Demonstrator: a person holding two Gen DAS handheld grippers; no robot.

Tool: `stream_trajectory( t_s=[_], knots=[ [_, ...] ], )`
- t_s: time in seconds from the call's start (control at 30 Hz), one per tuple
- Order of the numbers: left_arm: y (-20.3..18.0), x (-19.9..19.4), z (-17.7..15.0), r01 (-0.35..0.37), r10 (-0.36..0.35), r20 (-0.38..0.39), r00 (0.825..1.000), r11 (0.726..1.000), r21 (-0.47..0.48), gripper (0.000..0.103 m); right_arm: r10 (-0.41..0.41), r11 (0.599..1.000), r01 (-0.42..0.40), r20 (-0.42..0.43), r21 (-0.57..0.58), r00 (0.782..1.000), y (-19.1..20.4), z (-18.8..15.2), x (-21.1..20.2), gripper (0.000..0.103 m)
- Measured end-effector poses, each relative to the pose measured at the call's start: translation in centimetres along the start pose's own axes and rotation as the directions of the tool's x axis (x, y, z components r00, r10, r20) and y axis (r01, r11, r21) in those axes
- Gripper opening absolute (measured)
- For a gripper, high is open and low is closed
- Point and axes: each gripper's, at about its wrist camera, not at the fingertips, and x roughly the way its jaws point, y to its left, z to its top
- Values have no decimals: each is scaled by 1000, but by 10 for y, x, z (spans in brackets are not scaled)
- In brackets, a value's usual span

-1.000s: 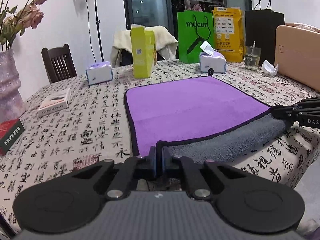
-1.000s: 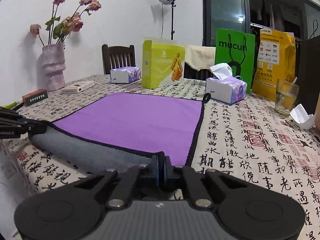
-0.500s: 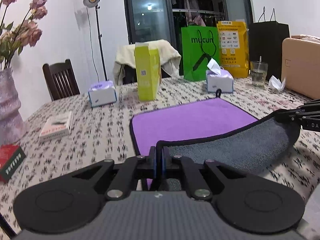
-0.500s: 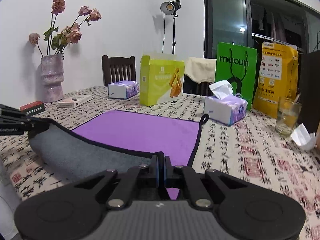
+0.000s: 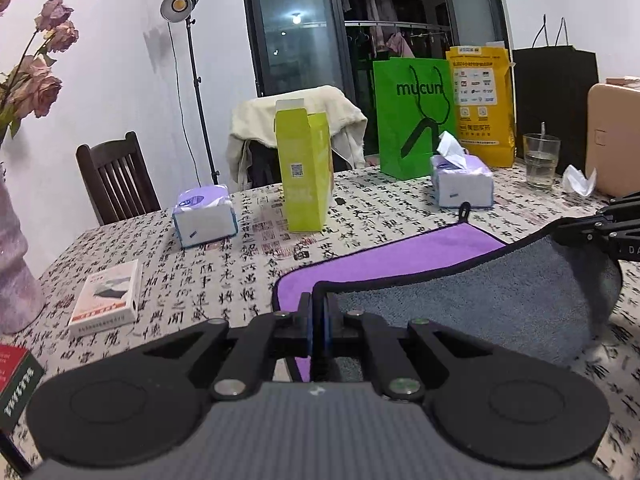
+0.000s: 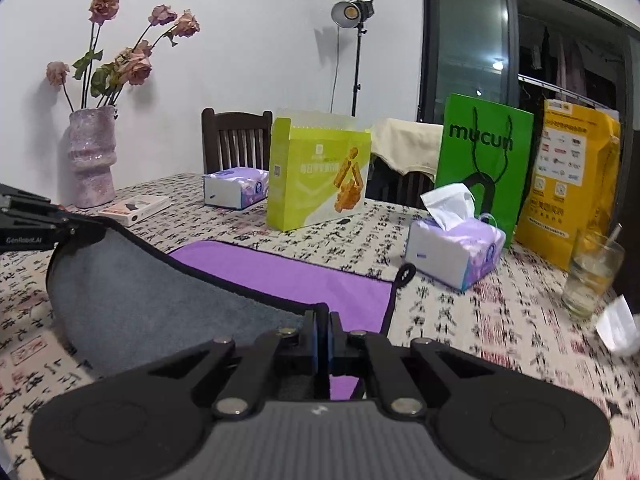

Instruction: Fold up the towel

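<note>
Towel point(image 5: 460, 292) on the table point(image 5: 248, 264), near edge lifted so the grey underside faces the cameras; the purple far part lies flat. Left gripper point(image 5: 319, 320) is closed on one near corner, right gripper point(image 6: 322, 334) closed on the other, the edge slung between them. Each gripper appears at the side of the other's view, level above the tabletop. Legible: "mucun" on the green bag point(image 6: 482, 160); "GenRobot.AI" on the left gripper's body in the right wrist view.
</note>
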Motion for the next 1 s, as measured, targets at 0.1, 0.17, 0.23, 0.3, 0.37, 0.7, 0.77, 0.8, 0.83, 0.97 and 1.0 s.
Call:
stream_trajectory(
  t_s=[0.1, 0.17, 0.23, 0.3, 0.37, 0.7, 0.77, 0.8, 0.83, 0.97, 1.0],
  knots=[
    [3, 12, 5, 1, -1, -3, 1000, 1000, 12, 6, 8, 1000, -8, -4, -9, 1000, -5, 6, 12, 4],
    [5, 20, 9, 3, -3, -6, 1000, 1000, 17, 6, 13, 1000, -13, -8, -12, 1000, -9, 11, 20, 4],
    [7, 27, 12, 13, -12, -13, 1000, 1000, 13, 6, 16, 1000, -17, -10, -15, 1000, -14, 15, 27, 4],
    [10, 35, 16, 24, -24, -22, 999, 1000, 5, 6, 20, 1000, -21, -15, -18, 1000, -19, 19, 36, 4],
    [15, 44, 21, 33, -33, -32, 999, 999, -6, 6, 29, 999, -29, -23, -17, 999, -24, 23, 44, 4],
    [30, 91, 34, 38, -39, -74, 996, 999, -20, 6, 78, 997, -78, -68, -5, 995, -49, 42, 91, 4],
    [31, 100, 35, 38, -40, -85, 996, 999, -20, 6, 91, 996, -91, -84, 6, 992, -54, 43, 102, 4],
    [33, 105, 35, 39, -40, -91, 995, 999, -22, 6, 96, 995, -95, -91, 10, 991, -57, 43, 107, 4],
    [34, 110, 35, 39, -42, -96, 994, 999, -26, 6, 98, 995, -98, -97, 12, 990, -59, 43, 111, 4],
    [38, 125, 35, 43, -47, -110, 993, 998, -40, 6, 110, 994, -107, -118, 31, 987, -66, 42, 129, 4],
    [40, 129, 36, 44, -48, -115, 992, 998, -45, 6, 111, 994, -108, -121, 33, 986, -67, 42, 133, 4]
  ],
)
